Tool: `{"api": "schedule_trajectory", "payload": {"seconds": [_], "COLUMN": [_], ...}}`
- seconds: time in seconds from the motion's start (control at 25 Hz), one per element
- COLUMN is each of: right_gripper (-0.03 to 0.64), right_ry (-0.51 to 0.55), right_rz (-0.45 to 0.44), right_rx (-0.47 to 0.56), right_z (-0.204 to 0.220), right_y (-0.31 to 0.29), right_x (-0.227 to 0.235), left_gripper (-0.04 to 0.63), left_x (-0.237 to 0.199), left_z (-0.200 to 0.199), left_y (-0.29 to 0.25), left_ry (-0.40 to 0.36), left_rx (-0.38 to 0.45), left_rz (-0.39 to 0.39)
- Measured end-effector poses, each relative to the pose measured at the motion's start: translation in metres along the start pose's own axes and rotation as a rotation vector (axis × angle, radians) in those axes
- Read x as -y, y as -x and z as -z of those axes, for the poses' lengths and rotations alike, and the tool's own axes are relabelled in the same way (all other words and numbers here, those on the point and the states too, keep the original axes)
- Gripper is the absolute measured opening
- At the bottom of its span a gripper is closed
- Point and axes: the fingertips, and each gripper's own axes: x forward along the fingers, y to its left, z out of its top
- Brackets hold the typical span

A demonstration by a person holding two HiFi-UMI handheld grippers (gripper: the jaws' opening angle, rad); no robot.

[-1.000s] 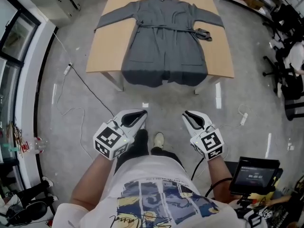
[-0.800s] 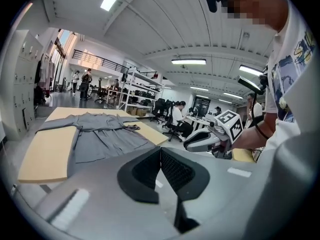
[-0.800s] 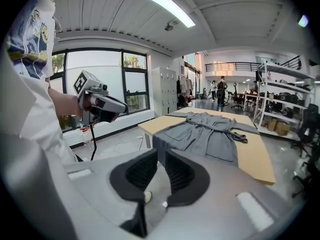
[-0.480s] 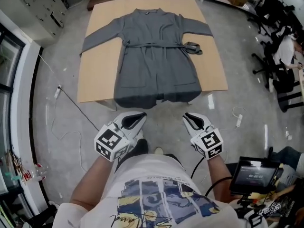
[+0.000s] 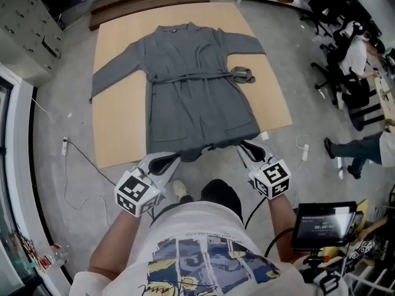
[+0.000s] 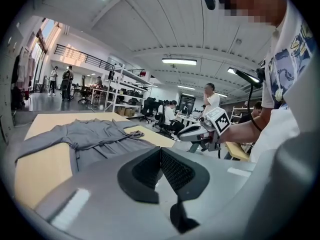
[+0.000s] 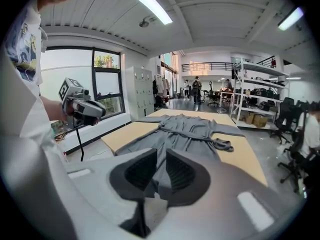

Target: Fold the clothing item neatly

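Observation:
A grey belted robe (image 5: 197, 97) lies spread flat, front up, on a light wooden table (image 5: 117, 128). Its sleeves are stretched out to both sides and its hem hangs over the near edge. The belt ends in a knot (image 5: 242, 74) on the right. My left gripper (image 5: 171, 159) is just short of the hem's left part; its pads (image 6: 165, 166) meet with nothing between them. My right gripper (image 5: 247, 145) is at the hem's right corner, its jaws a narrow gap apart and empty. The robe (image 7: 185, 129) shows ahead past that gap.
The table stands on a grey concrete floor with a white cable (image 5: 68, 159) trailing at the left. A seated person (image 5: 355, 54) and office chairs are at the right, and someone's legs (image 5: 364, 150) nearer. A tablet screen (image 5: 321, 224) sits by my right elbow.
I have walked forward: the table and robe have come much closer in the head view, and both grippers now reach the table's near edge at the hem.

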Motion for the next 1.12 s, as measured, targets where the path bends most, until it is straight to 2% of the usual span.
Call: {"api": "schedule_trajectory", "payload": {"seconds": [0.2, 0.64, 0.92, 1.12], "right_gripper": [0.061, 0.091, 0.124, 0.15], "right_ry": [-0.062, -0.137, -0.24, -0.325], "right_rz": [0.07, 0.183, 0.166, 0.157], "right_rx": [-0.018, -0.062, -0.094, -0.098], "right_z": [-0.006, -0.015, -0.009, 0.0], "right_y": [-0.009, -0.062, -0.113, -0.148], "right_x": [0.05, 0.239, 0.357, 0.424], "left_gripper": [0.009, 0.009, 0.009, 0.009], "left_x": [-0.022, -0.075, -0.102, -0.113], "left_z": [-0.007, -0.044, -0.074, -0.084], "left_y": [-0.011, -0.079, -0.134, -0.162], "left_ry": [0.02, 0.045, 0.071, 0.09], "left_rx": [0.001, -0.028, -0.043, -0.069], "left_rz": [0.017, -0.023, -0.076, -0.113]}}
